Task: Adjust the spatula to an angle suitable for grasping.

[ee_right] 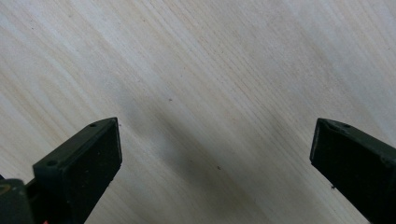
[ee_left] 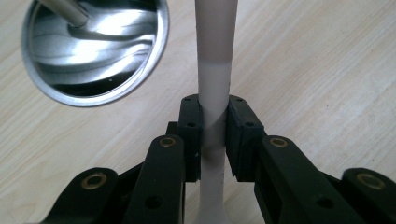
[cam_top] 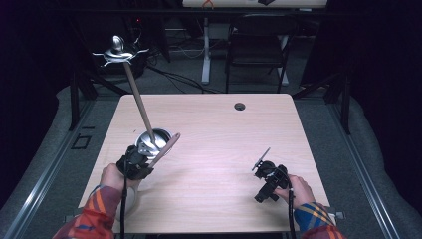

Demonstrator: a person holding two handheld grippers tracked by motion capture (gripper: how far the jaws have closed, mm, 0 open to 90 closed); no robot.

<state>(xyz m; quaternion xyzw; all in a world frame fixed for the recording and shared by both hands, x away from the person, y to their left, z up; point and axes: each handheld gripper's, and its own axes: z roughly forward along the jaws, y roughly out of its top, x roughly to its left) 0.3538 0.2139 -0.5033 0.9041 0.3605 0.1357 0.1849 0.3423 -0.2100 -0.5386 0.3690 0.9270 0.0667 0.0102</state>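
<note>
Left gripper (cam_top: pixel 149 158), lower left of the high view, is clamping a pale utensil handle (ee_left: pixel 214 84); in the left gripper view the two pads are pressing on the handle from both sides, and the handle is running straight up the middle of the frame. In the high view the handle (cam_top: pixel 166 148) is slanting up and to the right from the gripper, just beside a steel cup (cam_top: pixel 155 138). The cup (ee_left: pixel 95 51) is sitting at the upper left of the left gripper view, on the wooden table (cam_top: pixel 219 124). A long wooden stick (cam_top: pixel 138 103) is leaning out of the cup toward the upper left of the high view. Right gripper (cam_top: pixel 261 163), lower right of the high view, is standing wide apart with nothing between its jaws; its own view is showing bare table (ee_right: pixel 210 84) below them.
</note>
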